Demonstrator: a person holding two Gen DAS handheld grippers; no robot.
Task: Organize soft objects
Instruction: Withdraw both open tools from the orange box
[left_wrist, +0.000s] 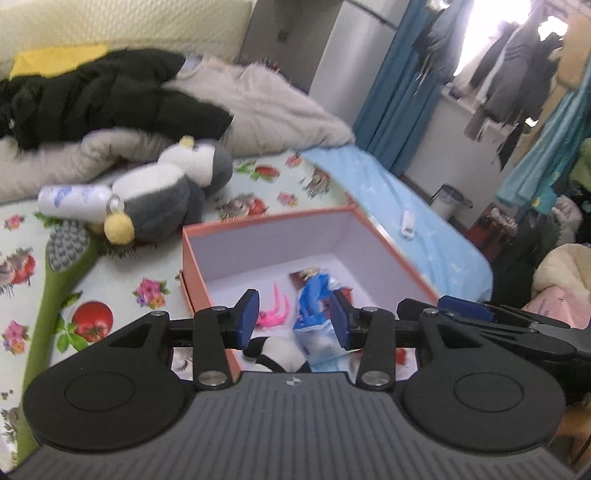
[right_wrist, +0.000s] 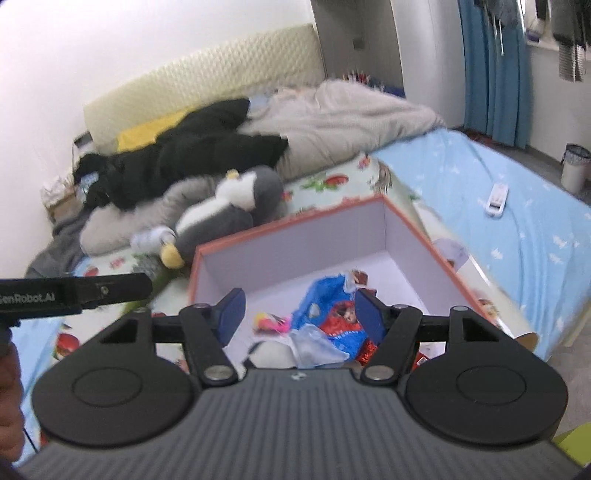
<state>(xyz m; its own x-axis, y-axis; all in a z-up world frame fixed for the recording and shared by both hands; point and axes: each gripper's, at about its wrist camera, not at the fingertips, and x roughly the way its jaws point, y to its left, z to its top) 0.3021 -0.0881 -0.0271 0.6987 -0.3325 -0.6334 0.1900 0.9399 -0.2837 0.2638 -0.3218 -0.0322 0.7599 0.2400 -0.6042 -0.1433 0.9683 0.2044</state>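
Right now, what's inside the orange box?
The orange box holds a blue printed bag, a small pink toy and a black-and-white plush. The gripper bodies cover the box's near end, so anything there is unseen.

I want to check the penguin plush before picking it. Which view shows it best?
The left wrist view: the penguin plush is larger there, with head, belly and yellow foot visible. The right wrist view shows it smaller, blurrier, partly behind the box rim.
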